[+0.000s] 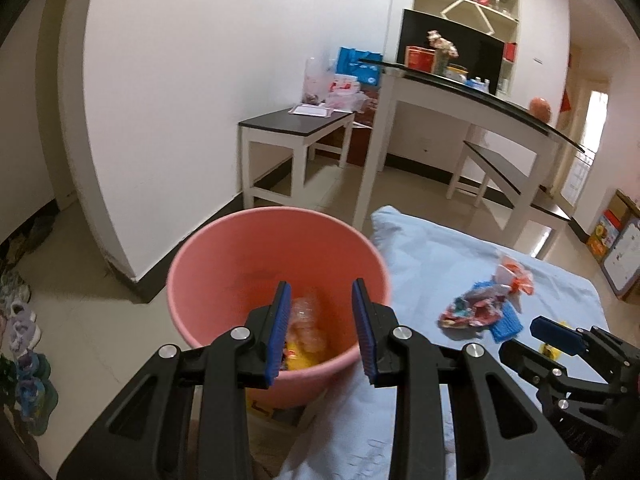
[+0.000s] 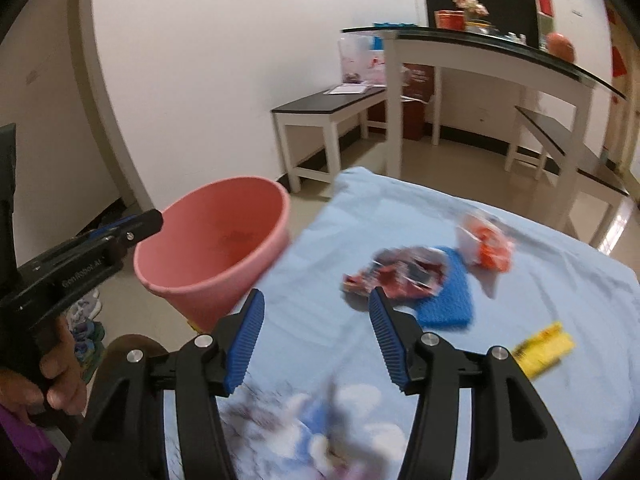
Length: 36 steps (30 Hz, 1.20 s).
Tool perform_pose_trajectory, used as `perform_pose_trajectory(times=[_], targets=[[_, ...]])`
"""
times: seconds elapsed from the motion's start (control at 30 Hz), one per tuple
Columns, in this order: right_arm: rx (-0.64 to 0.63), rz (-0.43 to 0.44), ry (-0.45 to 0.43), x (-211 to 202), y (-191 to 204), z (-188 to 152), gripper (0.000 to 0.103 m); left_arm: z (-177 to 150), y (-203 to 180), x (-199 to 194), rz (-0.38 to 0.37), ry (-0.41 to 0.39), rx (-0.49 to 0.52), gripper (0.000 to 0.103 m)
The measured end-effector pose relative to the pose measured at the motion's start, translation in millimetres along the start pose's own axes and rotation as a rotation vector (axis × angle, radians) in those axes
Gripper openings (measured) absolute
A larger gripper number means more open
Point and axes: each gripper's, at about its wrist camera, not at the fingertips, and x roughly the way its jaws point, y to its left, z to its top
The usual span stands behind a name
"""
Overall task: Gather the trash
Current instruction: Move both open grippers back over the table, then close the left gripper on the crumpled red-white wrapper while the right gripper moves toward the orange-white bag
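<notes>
The left claw stands with its jaws apart and nothing between them, above the mouth of the pink bucket, where some clear plastic and a yellow packet lie at the bottom. The right claw is also open and empty, over the light blue sheet that covers the surface beside the bucket. The trash that remains lies ahead of this right claw: a crumpled red wrapper just in front of its right finger, a blue ribbed pad touching that wrapper on the right side, an orange and white wrapper farther ahead and to the right, and a flat yellow wrapper to the right of the claw, apart from the others. These pieces look very light, thin and soft, so they probably crush easily and may slip or blow away. The red wrapper seems best to take at its raised crumpled middle. The yellow one lies flat, so its edge is likely hard to catch without pinching the sheet too.
</notes>
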Motion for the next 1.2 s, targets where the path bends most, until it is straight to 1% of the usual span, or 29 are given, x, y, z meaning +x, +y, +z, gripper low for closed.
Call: perform_pose_trajectory(times=[0.27, 0.57, 0.9, 1.2], targets=[[0.061, -0.059, -0.007, -26, -39, -20, 0.055, -6, -33, -4, -0.055, 0.009, 0.058, 0.032], [0.139, -0.094, -0.004, -36, -74, -34, 0.055, -15, -65, 9, -0.126, 0.058, 0.106, 0.032], [0.173, -0.102, 0.002, -36, -94, -36, 0.056, -20, -107, 38, -0.164, 0.102, 0.185, 0.032], [0.216, -0.115, 0.022, -29, -116, -36, 0.056, -16, -132, 72, -0.174, 0.135, 0.228, 0.032]])
